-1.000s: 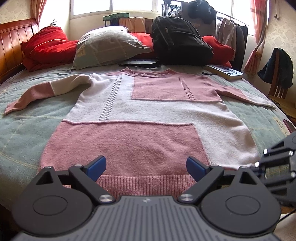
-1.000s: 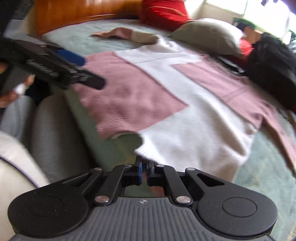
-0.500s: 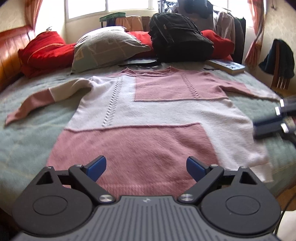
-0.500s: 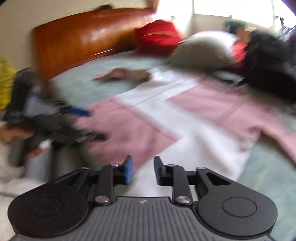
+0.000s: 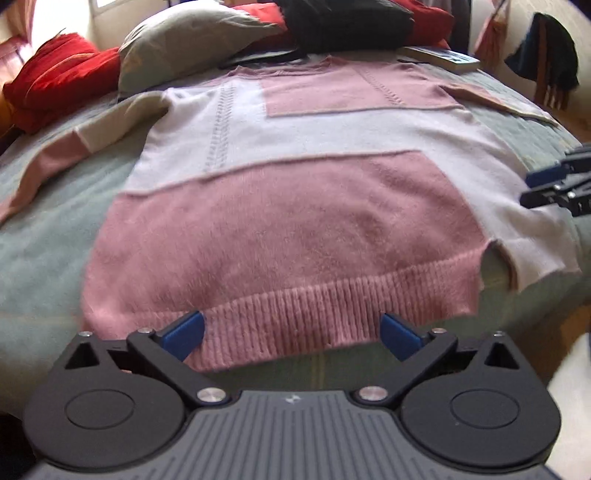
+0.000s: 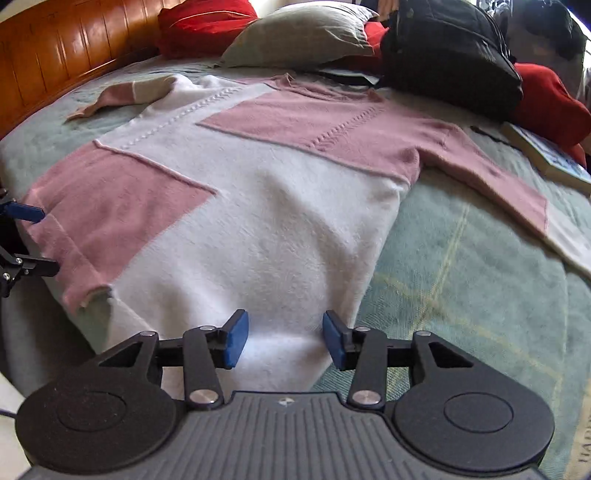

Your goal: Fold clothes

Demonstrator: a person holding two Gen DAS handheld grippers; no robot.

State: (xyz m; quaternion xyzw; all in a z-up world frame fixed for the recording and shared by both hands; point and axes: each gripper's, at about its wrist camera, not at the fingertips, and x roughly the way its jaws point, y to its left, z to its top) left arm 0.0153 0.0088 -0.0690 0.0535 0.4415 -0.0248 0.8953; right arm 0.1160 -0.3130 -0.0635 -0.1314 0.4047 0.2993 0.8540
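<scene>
Here the left gripper (image 5: 291, 334) tilts down over the pink ribbed hem of the sweater (image 5: 295, 229), jaws spread wide, having just opened further, gripping nothing. The right gripper (image 6: 282, 338) angles down at the white side edge; its jaws, just opening, stand apart and empty.

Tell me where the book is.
The book lies near the bed's far right edge in the right wrist view, beside the red cushion and past the sweater's sleeve.

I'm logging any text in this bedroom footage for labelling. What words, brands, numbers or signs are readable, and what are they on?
Nothing reads whole.
"HAPP", partial, sideways, cut by the picture's edge: on the bedspread.
Book cover: print too small and blurred to read.
Small emblem, no letters: on the right hand-held gripper body.
Sweater, backpack, pillow: no text visible.
</scene>
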